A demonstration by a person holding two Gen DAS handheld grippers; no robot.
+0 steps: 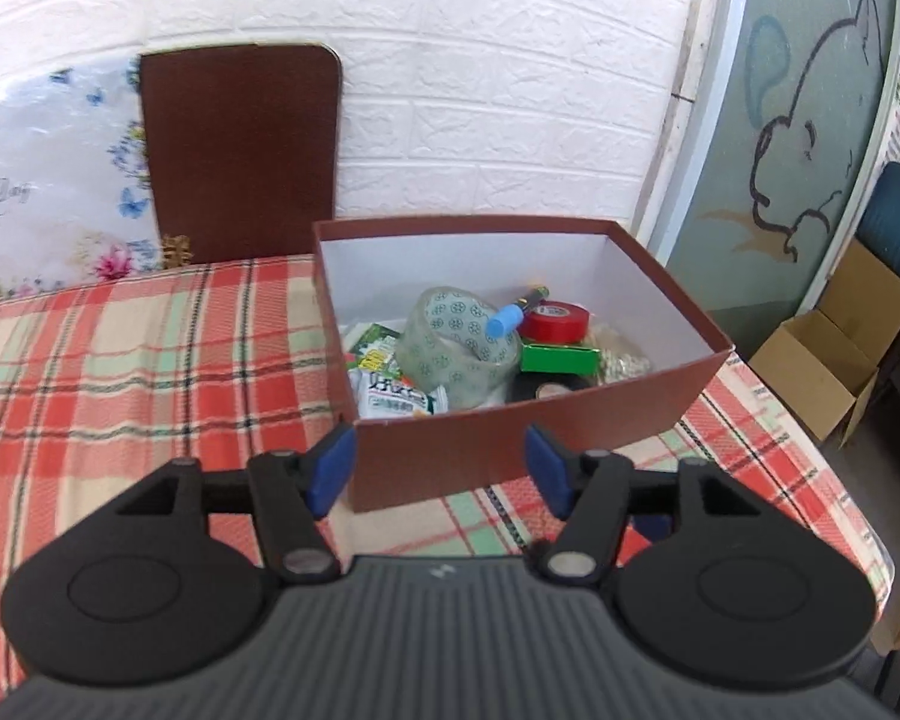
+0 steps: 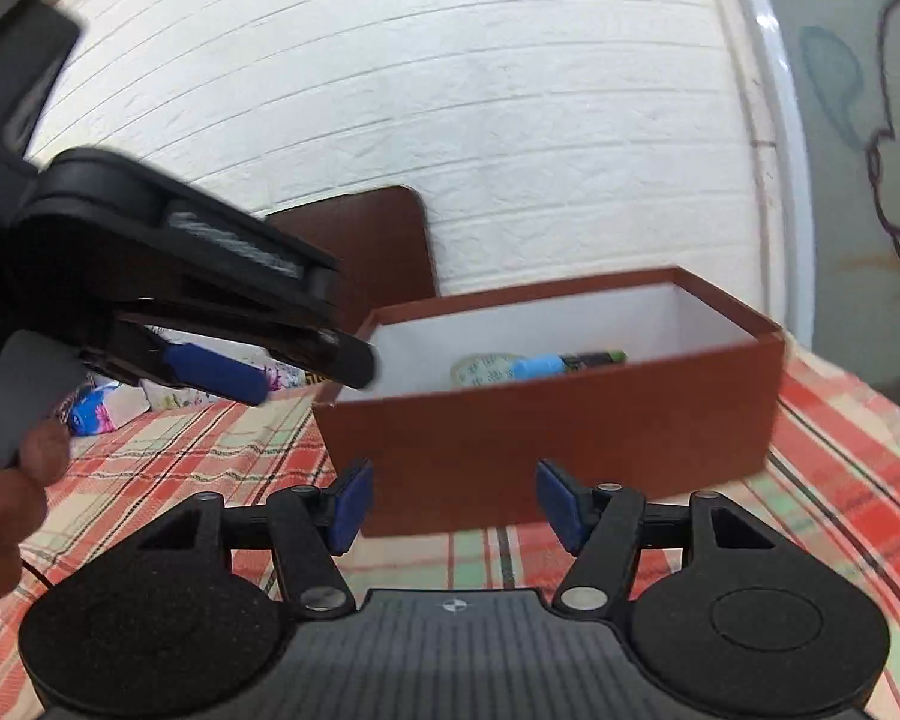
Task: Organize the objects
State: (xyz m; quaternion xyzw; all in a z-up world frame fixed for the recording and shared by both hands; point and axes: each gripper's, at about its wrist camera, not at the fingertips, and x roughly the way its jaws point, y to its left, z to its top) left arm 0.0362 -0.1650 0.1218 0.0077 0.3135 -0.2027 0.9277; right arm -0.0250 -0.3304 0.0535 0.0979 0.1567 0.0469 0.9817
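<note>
A brown box [image 1: 510,450] with a white inside stands on the plaid tablecloth. It holds a clear tape roll [image 1: 459,339], a blue-capped marker [image 1: 513,315], a red tape roll [image 1: 555,321], a green packet [image 1: 558,359], a black tape roll [image 1: 546,387] and a white packet [image 1: 396,399]. My left gripper [image 1: 441,468] is open and empty, just before the box's near wall. In the right wrist view the box [image 2: 546,450] lies ahead, and my right gripper [image 2: 453,501] is open and empty before it. The left gripper [image 2: 222,369] also shows there, at the left above the table.
The brown lid [image 1: 240,150] leans upright against the white brick wall behind the table. A floral plastic bag [image 1: 48,180] lies at the back left. An open cardboard carton [image 1: 828,360] stands on the floor to the right, beyond the table's edge [image 1: 834,480].
</note>
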